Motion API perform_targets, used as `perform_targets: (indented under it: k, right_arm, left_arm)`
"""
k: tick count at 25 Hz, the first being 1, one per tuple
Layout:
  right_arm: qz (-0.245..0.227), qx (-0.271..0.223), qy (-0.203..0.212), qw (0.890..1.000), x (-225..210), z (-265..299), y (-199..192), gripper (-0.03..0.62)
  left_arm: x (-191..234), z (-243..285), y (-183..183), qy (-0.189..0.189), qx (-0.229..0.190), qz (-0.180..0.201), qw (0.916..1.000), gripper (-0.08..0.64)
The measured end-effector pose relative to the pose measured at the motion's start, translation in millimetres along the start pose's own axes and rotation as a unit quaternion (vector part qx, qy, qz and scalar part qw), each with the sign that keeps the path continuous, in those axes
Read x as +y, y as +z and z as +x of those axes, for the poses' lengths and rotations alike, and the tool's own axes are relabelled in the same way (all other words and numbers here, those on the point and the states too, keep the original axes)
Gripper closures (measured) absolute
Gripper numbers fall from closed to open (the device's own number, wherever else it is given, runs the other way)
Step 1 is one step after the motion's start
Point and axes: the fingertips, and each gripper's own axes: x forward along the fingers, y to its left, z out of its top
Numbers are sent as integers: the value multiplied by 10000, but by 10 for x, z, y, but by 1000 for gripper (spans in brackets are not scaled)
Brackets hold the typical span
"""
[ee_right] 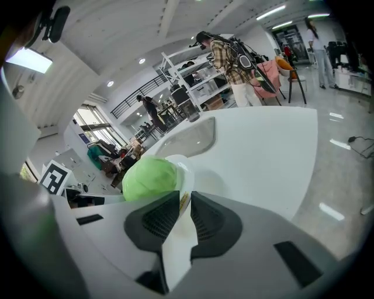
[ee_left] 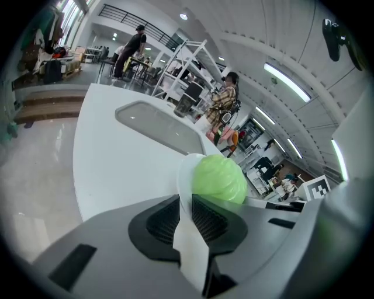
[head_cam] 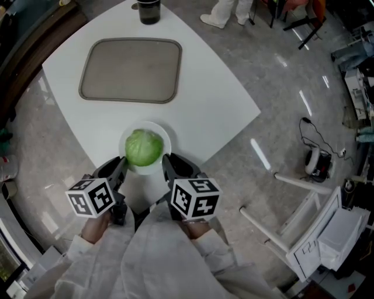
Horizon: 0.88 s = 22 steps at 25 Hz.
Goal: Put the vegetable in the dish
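Observation:
A round pale-green cabbage (head_cam: 144, 147) sits in a white dish (head_cam: 163, 136) that hangs over the near edge of the white table (head_cam: 204, 99). My left gripper (head_cam: 122, 166) is shut on the dish's left rim and my right gripper (head_cam: 166, 164) is shut on its right rim. In the left gripper view the dish rim (ee_left: 186, 193) stands edge-on between the dark pads, with the cabbage (ee_left: 219, 180) just beyond. The right gripper view shows the same: rim (ee_right: 186, 187) pinched, cabbage (ee_right: 149, 178) to the left.
A grey-brown tray (head_cam: 131, 70) lies on the far part of the table, with a dark cup (head_cam: 149, 10) behind it. White frame parts (head_cam: 304, 228) and cables lie on the floor to the right. People stand among shelves in the background.

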Motion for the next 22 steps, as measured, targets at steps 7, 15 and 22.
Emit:
perform_targets:
  k: [7, 15, 22]
  right_arm:
    - [185, -179, -84, 9996, 182, 260, 159, 525]
    - [296, -415, -250, 9984, 310, 637, 501, 525]
    - [221, -676, -412, 9966, 373, 1011, 930, 525]
  left_arm:
    - [242, 60, 331, -197, 61, 66, 9998, 497]
    - [445, 206, 870, -393, 47, 313, 9987, 497]
    - [620, 419, 1345, -523, 17, 355, 9980, 497]
